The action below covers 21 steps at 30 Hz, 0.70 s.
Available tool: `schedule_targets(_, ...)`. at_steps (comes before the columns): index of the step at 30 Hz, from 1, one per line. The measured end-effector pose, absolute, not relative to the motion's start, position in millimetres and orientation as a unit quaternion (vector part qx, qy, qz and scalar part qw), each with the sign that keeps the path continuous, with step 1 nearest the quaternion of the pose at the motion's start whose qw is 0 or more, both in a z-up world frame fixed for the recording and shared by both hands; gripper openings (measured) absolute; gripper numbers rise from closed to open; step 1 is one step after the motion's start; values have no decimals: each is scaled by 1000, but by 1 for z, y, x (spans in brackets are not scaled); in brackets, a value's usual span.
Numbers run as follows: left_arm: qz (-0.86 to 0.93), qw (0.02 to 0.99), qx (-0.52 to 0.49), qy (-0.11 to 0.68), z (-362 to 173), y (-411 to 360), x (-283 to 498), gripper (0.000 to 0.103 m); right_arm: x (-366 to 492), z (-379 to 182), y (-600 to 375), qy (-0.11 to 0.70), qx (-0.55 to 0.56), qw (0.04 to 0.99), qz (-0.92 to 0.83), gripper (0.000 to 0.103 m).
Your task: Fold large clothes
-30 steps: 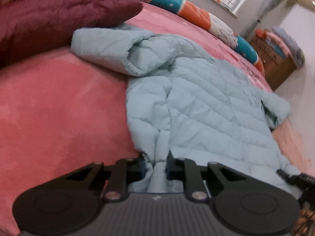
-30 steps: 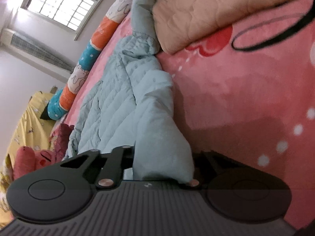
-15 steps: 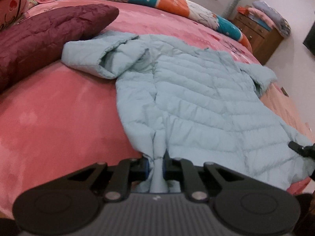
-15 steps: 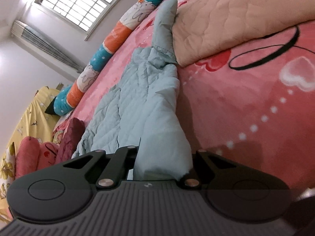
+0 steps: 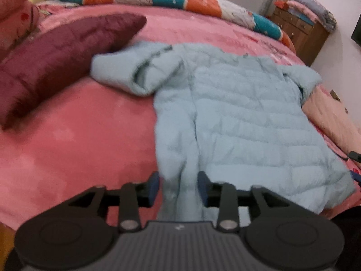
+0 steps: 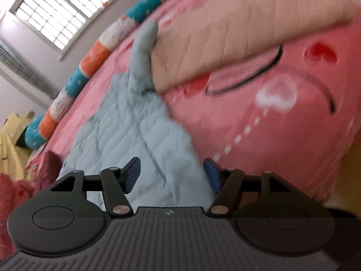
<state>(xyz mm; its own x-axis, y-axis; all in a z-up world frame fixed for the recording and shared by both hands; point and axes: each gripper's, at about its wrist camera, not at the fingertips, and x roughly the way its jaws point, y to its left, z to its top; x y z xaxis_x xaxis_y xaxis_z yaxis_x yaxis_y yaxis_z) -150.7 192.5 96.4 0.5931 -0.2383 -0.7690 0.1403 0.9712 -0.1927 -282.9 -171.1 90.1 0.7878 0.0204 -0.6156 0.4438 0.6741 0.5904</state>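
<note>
a: left gripper [image 5: 178, 188] is low at the near edge of the pink bedspread [image 5: 74, 140], jaws parted, and the hem of the light blue puffer jacket [image 5: 237, 122] runs down between the blue pads [image 5: 153, 187] — fabric sits in the gap, pads look just off it on both sides

b: and over on the right wrist view, the right gripper [image 6: 171, 176] is spread wide too, the jacket [image 6: 135, 135] corner lying loose between its fingers, not pinched

a: so neither one is clamping. the jacket lies flat across the bed, quilted back up, stretching away from the left gripper toward the striped bolster [image 5: 180, 0]

b: one sleeve is folded over near the maroon cushion [image 5: 58, 61], touching or nearly, hard to tell through the blur

a: the far sleeve tucks against a peach quilt [image 6: 237, 29] on the right side

b: wooden dresser [image 5: 300, 33] sits beyond the bed, window [image 6: 65, 11] up high in the right view

a: all a bit smeared, both views
</note>
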Motion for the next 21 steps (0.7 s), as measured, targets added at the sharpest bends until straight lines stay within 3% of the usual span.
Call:
schedule_targets(7, -94, 921, -48, 375, 131, 197, -148, 57, -285, 112, -162, 211, 303, 923, -108, 101)
schedule_targets(21, -24, 944, 34, 327, 120, 171, -7, 60, -174, 66, -123, 278, 292, 913, 66, 103)
